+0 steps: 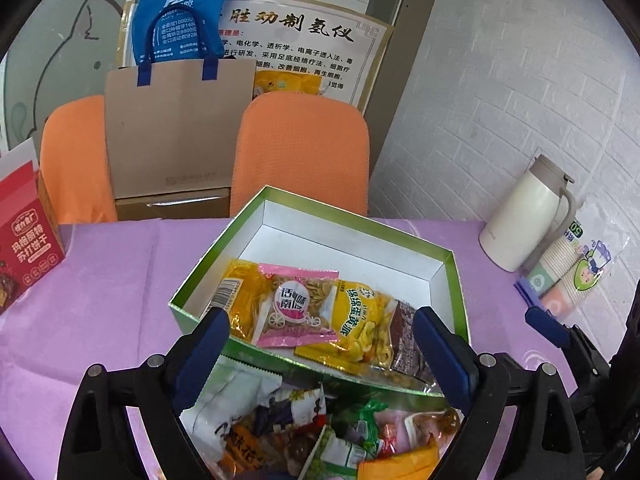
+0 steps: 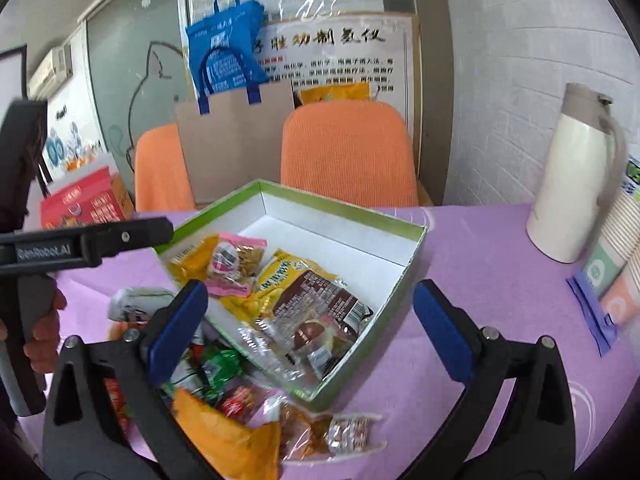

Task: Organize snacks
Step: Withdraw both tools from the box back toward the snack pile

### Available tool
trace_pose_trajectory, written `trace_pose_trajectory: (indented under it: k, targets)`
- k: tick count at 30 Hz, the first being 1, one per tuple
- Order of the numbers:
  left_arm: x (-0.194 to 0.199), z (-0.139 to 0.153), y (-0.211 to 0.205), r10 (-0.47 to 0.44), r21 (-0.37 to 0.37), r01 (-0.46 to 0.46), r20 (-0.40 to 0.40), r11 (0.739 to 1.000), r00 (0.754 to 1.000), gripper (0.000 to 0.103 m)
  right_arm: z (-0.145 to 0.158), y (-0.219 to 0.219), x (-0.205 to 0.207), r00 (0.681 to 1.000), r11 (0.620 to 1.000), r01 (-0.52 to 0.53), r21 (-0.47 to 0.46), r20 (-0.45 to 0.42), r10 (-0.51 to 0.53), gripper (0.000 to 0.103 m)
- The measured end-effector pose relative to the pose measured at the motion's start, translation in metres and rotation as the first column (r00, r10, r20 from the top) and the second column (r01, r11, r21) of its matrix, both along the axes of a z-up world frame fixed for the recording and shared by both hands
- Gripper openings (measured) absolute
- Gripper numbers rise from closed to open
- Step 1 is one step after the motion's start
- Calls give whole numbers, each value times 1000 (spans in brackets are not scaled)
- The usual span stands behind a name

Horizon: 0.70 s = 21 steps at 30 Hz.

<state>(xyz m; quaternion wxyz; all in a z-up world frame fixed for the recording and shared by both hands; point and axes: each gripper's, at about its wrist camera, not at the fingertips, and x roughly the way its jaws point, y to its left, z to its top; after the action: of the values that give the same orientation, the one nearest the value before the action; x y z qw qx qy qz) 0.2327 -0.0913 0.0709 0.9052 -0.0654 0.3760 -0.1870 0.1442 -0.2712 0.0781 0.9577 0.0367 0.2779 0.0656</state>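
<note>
several packets already lie in the green box [image 1: 448, 276], among them a pink seed packet [image 1: 298, 306], a yellow egg-yolk pie packet [image 1: 362, 320] and a brown wrapped cake [image 2: 320, 304]. the rest of your snacks sit in a loose pile [image 1: 320, 432] on the purple tablecloth [image 1: 112, 280], just outside the box's near wall.

your left gripper [image 1: 320, 356] is spread wide with nothing between its pads, hanging over the near edge of the box. your right gripper [image 2: 308, 328] is also apart and empty, above the box's near corner.

what could go wrong, as i judge it: the pile is tangled and the wrappers are glossy, so closing on one may drag a neighbour along or let it slip out on the way up. packets in the box are stacked against the near wall, and another dropped there could slide back over the rim; the far half is bare. a low approach could nudge the light box across the cloth. the cream jug [image 2: 572, 184] and the sleeve of paper cups [image 1: 568, 276] stand well to the right, so a wide swing is the only threat to them.

hard to read: the bottom of the pile is cut off by both frames, and the gripper fingers cover part of it. you cannot count what remains. the red carton [image 1: 28, 248] at the left edge is only partly in view.
</note>
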Motion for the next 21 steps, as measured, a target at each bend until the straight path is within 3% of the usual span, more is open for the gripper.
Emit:
trace_pose_trajectory:
  k: [5,12,18,21]
  targets:
    - [-45,6,18,18,28,-18,1,999,1000,94,8,0,-49,1000,998,-1,63,24,-1,102]
    - [-111,-16,39,12,37,-12,-3,999,1000,94,-28,16,-93,997,988,-57,140,-44,64,102]
    - [-153,-51,63,28,8,-28,-54,1000,998,94,-61,29,-85,971,977,-94,192,-198,133,102]
    - [-164,-63,70,40,36,-38,-70,999,997,94,-63,39,-70,968,978,-105,182,-205,142,102]
